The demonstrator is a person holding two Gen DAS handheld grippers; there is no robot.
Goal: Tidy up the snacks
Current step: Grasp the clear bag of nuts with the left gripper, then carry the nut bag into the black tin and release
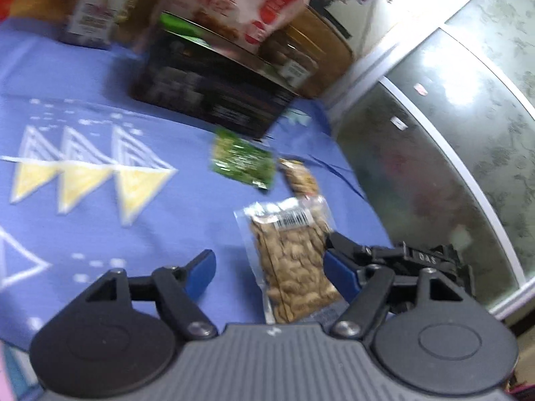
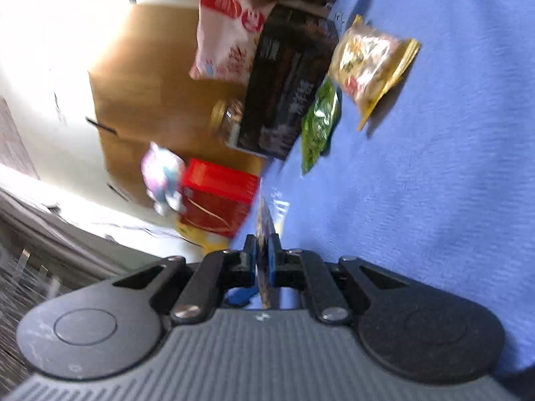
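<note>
Left hand-held gripper (image 1: 269, 269), jaws spread wide w/ blue pads, hovers over a clear peanut packet (image 1: 292, 260) lying flat on the blue patterned cloth (image 1: 100, 227) that covers the surface; the packet sits between the two fingers, closer to the right-side one, and contact can't be confirmed. Just beyond the peanut packet lies a second, smaller nut pack (image 1: 299, 177), and beside that, slightly farther, a green snack pack (image 1: 242, 162). Farther still from the peanut packet stands a black box (image 1: 214, 90), w/ a pink-and-red snack bag (image 1: 240, 6) resting on top and a white-labeled nut container (image 1: 97, 10) off to the box's left at the cloth's far edge; a brown cardboard box (image 1: 317, 50) sits behind the black box. Frosted-glass sliding doors (image 1: 451, 133) rise past the cloth's edge. In the right wrist view, tilted and motion-blurred, the right hand-held gripper (image 2: 265, 257) is clamped tight on a thin flat packet (image 2: 264, 230) seen edge-on, contents unreadable, held above the cloth. Beyond it in that view: the green snack pack (image 2: 319, 123) against the black box (image 2: 287, 83), a yellow snack bag (image 2: 374, 63) past the green one, a red box (image 2: 217, 197) off the cloth edge, and the cardboard box (image 2: 140, 77) at rear.
</note>
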